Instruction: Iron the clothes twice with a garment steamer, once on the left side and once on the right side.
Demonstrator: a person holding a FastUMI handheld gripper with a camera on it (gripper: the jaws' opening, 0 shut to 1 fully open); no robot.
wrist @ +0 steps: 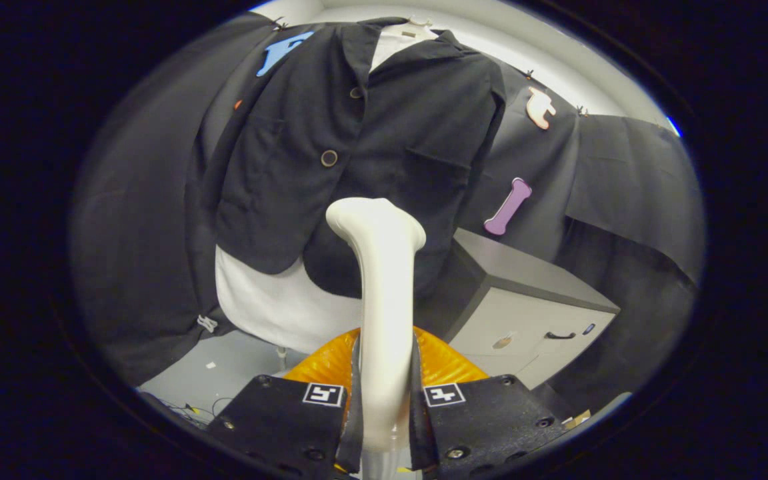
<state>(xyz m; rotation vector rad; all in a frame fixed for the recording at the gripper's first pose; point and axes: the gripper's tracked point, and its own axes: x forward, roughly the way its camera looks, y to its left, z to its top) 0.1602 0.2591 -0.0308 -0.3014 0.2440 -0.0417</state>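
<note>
A cream garment steamer [381, 280] stands upright between my fingers, its handle pinched from both sides by my gripper [384, 400], which is shut on it. Its curved head sits level with the lower hem of a black jacket [357, 147] that hangs ahead on a white dress form [271, 300]. The head points toward the jacket's lower right front panel, with a small gap that I cannot judge exactly. Two round buttons run down the jacket's front. An orange ribbed base [321, 363] of the steamer shows just behind my fingers.
A grey cabinet [524, 307] with a drawer handle stands to the right of the dress form, close to the steamer. Grey floor [217, 367] lies below left, with thin cables near my left finger. Black cloth walls surround the booth.
</note>
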